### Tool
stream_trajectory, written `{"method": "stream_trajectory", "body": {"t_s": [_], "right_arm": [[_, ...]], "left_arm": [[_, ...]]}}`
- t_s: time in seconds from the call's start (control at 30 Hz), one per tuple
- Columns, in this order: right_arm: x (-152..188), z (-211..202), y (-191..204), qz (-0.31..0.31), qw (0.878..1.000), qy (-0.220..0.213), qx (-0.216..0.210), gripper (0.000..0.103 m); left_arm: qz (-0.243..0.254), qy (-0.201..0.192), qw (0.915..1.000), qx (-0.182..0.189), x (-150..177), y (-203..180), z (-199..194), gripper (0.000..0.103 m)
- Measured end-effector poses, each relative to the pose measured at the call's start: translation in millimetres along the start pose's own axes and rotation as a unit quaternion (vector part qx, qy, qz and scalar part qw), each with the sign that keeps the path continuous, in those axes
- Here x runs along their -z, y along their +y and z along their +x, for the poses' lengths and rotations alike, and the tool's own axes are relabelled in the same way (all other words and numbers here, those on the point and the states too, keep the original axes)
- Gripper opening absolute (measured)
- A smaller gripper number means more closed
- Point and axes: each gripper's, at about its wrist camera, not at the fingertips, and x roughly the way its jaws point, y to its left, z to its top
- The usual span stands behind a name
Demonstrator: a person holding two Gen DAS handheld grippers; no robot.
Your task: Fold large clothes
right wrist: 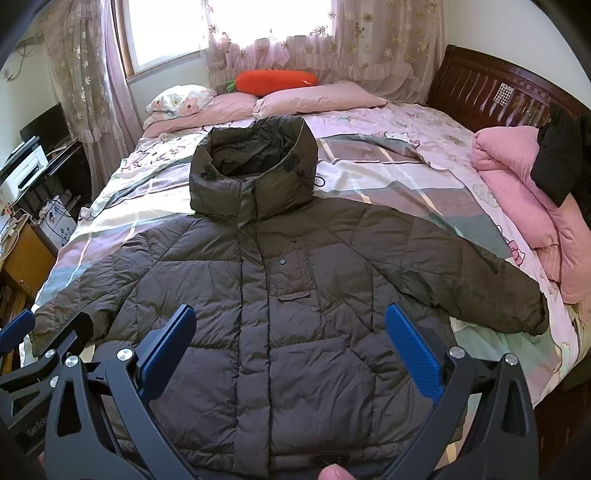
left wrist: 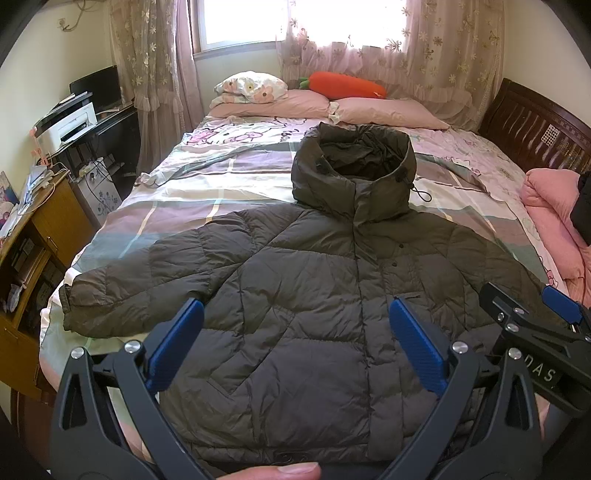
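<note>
Your left hand-held gripper (left wrist: pixel 295 343) is spread wide, blue pads (left wrist: pixel 181 343) apart with nothing between them, hovering over the lower front of the jacket (left wrist: pixel 314 295) and not touching it. Your right hand-held gripper (right wrist: pixel 291 347) is the same: released, empty, hanging over the jacket's lower front, angled down. In the left wrist view the right one shows at the jacket's right edge (left wrist: pixel 535 325); in the right wrist view the left one shows at the jacket's left edge (right wrist: pixel 33 347), so the two sit side by side near the hem. A fingertip (left wrist: pixel 280 470) shows at the bottom of the left view, below the hem; another (right wrist: pixel 332 472) in the right view. The jacket is a dark olive quilted puffer, lying flat, front up, closed, on the bed (left wrist: pixel 192 184), hem nearest you, both sleeves spread out sideways. Hood (left wrist: pixel 351 162) lies open above the collar, drawcord trailing off its right side. Under the jacket is a pastel checked sheet with cartoon print. Beyond the hood: pink pillows (left wrist: pixel 388 110), a floral pillow (left wrist: pixel 251 86), an orange carrot plush (left wrist: pixel 347 85) by the curtained window (left wrist: pixel 303 22). Right of the jacket: a rolled pink quilt (right wrist: pixel 517 192) with a dark garment (right wrist: pixel 561 158) on it, and a dark wooden headboard (right wrist: pixel 491 85) behind. Left of the jacket, off the bed: a white printer (left wrist: pixel 66 129) and a wooden cabinet (left wrist: pixel 44 221).
</note>
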Motion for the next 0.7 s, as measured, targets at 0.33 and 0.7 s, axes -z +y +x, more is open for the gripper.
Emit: {"method": "stream_trajectory", "body": {"t_s": [0.33, 0.7], "right_arm": [[1.6, 2.3, 0.6, 0.001, 1.000, 0.004, -0.004, 0.102], [4.2, 4.6, 1.9, 0.003, 1.000, 0.009, -0.006, 0.102]], "left_arm": [[0.000, 0.001, 1.0000, -0.001, -0.1, 0.1, 0.0, 0.101], [0.000, 0.002, 1.0000, 0.000, 0.0, 0.1, 0.1, 0.101]]}}
